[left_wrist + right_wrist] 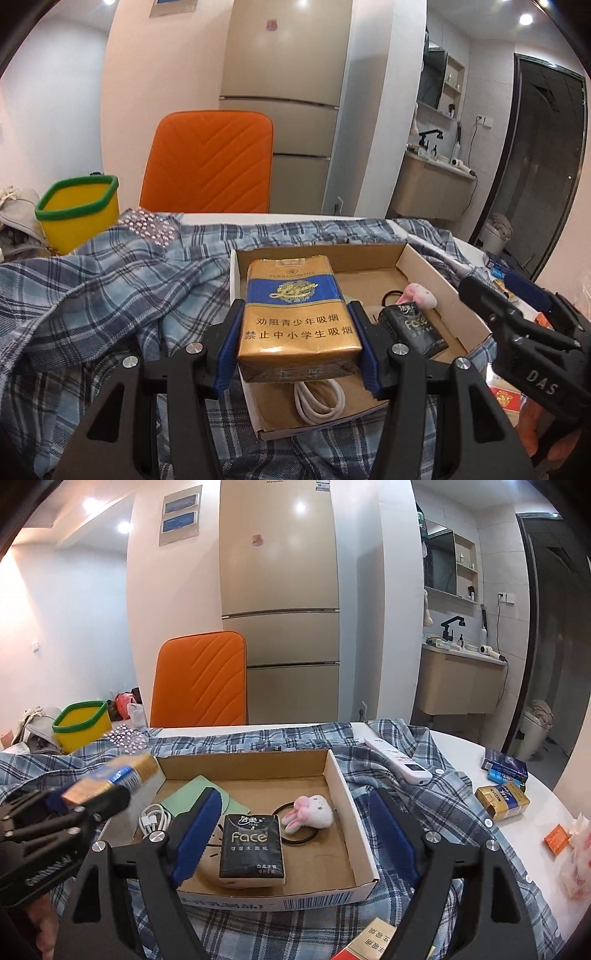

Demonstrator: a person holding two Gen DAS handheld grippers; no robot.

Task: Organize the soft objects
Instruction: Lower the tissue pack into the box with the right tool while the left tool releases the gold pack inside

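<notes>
Left claw [300,341] squeezed tight on a gold and blue pack [297,317], blue pads pressing both sides. Pack held up in the air over the left end of the cardboard box [334,771], near the box's 9 o'clock edge. Right claw [297,830] wide open with nothing in it, hanging over the box's right half, one blue pad [195,834] above the box floor and the other out past the box's right wall.

Inside the box: a black tissue pack [253,845] lying flat near 6 o'clock, a pink and white bunny [308,810] on a black hair tie [295,840] just to its 2 o'clock, a white cable [155,819] curled at 9 o'clock, a green sheet [199,794] flat toward 10 o'clock.

Box sitting on a blue checked shirt [391,753] spread over the white worktop [550,805]. White remote [397,758] lying on the shirt at the box's 2 o'clock. More small packs [502,801] on the worktop at 3 o'clock, well apart from the box. Yellow basket [83,725] with a green rim far off at 10 o'clock. Orange chair [201,681] behind the worktop at 12 o'clock.
</notes>
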